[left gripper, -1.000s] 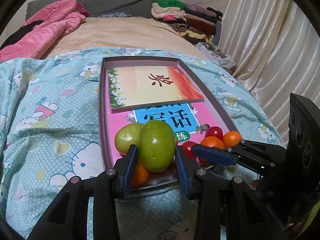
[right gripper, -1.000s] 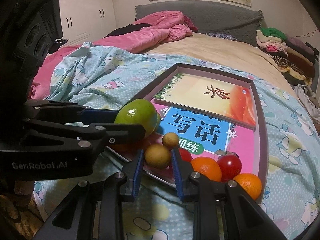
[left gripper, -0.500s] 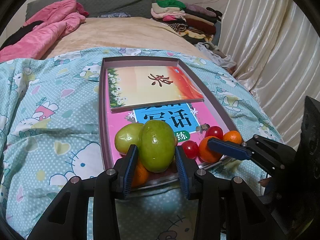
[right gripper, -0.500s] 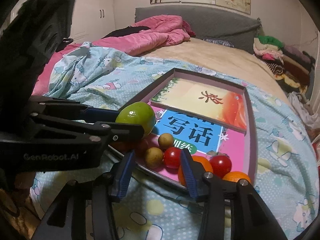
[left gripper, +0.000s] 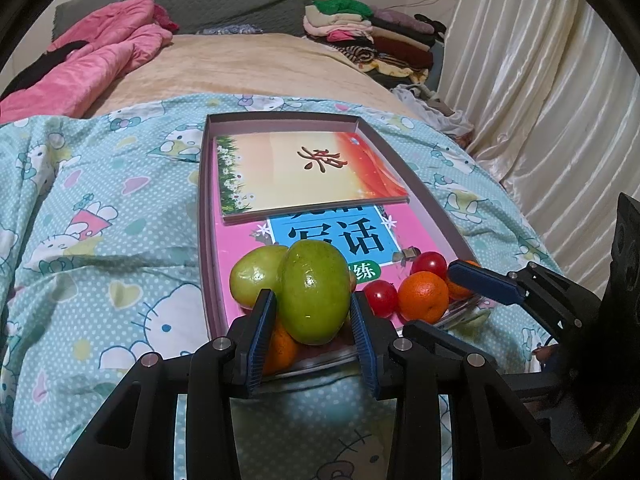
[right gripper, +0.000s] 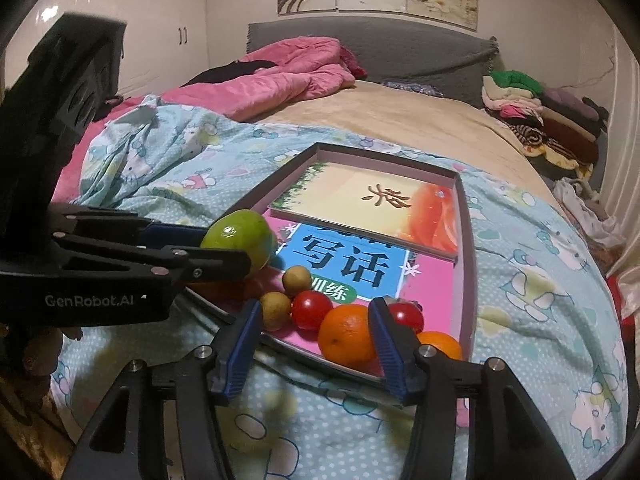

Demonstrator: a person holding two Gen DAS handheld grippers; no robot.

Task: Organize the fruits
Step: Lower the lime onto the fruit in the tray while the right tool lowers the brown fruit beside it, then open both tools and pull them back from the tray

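The left gripper (left gripper: 313, 322) clamps a green fruit (left gripper: 314, 290) above the tray (left gripper: 208, 280) at six o'clock. The right gripper (right gripper: 316, 334) is opening around an orange (right gripper: 347, 334), apparently untouched; nudging it could scatter the tomato (right gripper: 312, 309) at ten o'clock.

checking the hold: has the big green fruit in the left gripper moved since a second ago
No. The green fruit sits between the left gripper pads at the same spot against the pink book behind it.

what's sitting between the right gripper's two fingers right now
In the right wrist view, a red cherry tomato and an orange lie between the opening fingers of the right gripper; a small tan fruit sits by the left finger. None is gripped.
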